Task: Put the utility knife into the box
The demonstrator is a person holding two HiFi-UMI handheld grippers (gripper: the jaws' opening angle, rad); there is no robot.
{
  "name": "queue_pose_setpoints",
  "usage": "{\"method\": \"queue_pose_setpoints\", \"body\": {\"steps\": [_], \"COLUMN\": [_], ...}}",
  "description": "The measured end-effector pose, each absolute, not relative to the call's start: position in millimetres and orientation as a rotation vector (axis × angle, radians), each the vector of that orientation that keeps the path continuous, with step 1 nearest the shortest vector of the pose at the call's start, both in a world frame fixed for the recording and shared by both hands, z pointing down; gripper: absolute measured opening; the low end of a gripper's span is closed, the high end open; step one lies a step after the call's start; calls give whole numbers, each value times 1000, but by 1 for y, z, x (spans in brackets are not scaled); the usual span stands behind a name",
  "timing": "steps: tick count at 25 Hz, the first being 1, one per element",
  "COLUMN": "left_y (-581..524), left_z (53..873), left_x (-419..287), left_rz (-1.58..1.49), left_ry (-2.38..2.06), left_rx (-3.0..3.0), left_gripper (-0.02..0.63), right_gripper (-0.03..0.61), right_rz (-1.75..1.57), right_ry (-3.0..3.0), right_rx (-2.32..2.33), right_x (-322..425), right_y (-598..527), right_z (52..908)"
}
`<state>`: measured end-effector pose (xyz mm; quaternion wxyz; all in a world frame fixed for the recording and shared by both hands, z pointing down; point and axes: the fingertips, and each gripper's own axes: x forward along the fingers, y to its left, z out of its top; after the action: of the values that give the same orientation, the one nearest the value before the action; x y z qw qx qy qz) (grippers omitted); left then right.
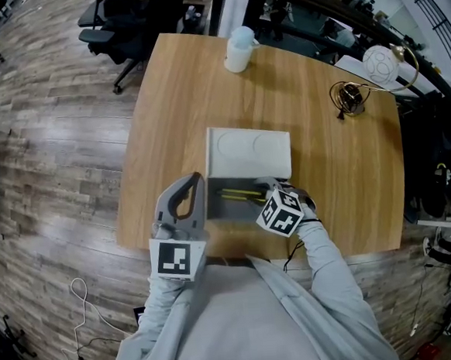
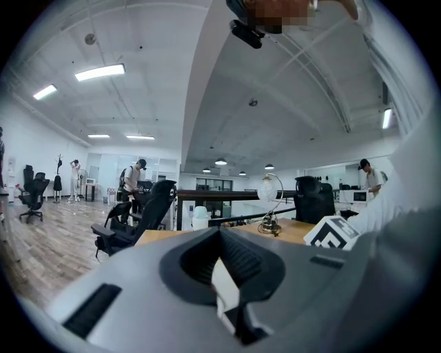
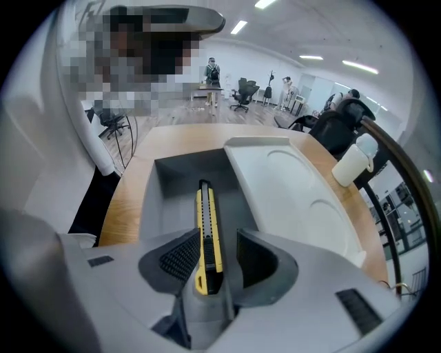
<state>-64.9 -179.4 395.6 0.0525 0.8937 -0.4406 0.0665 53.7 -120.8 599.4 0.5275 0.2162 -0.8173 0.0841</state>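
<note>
A yellow utility knife (image 3: 207, 231) lies lengthwise on the floor of the grey box (image 3: 172, 185). In the head view the knife (image 1: 239, 194) shows as a yellow strip in the box (image 1: 232, 210), whose white lid (image 1: 248, 155) lies back behind it. My right gripper (image 3: 219, 248) hangs open over the box, pointing steeply down. Its pads stand apart from the knife's near end on both sides. In the head view my right gripper (image 1: 268, 186) is at the box's right side. My left gripper (image 1: 194, 182) is held level at the box's left, jaws shut and empty (image 2: 220, 234).
The box stands near the front edge of a round-cornered wooden table (image 1: 173, 102). A white bottle (image 1: 238, 50) stands at the far edge and a small wire lamp (image 1: 350, 95) at the far right. Office chairs (image 1: 120, 24) stand on the floor beyond.
</note>
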Motion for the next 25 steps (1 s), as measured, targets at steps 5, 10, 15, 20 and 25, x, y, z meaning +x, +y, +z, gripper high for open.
{"method": "queue_pose_setpoints", "body": {"steps": [5, 10, 15, 20, 25], "left_y": [-182, -182, -183, -182, -178], "left_z": [388, 381, 372, 364, 361], "left_x": [-58, -49, -38, -32, -27], "left_rz": [192, 183, 179, 168, 169], "left_ry": [-1323, -1302, -1276, -1257, -1239], "left_rx": [2753, 2785, 2821, 2852, 2872], "left_gripper": [18, 18, 18, 18, 18], "right_gripper": [156, 156, 156, 155, 155], "right_rz": [162, 92, 36, -22, -44], "right_ry": [-1996, -2040, -2112, -2210, -2315], "right_rx": [615, 741, 935, 1156, 1376], "right_x": [59, 68, 83, 97, 115], "right_y": [-129, -136, -142, -144, -137], "right_z": [572, 537, 490, 439, 398]}}
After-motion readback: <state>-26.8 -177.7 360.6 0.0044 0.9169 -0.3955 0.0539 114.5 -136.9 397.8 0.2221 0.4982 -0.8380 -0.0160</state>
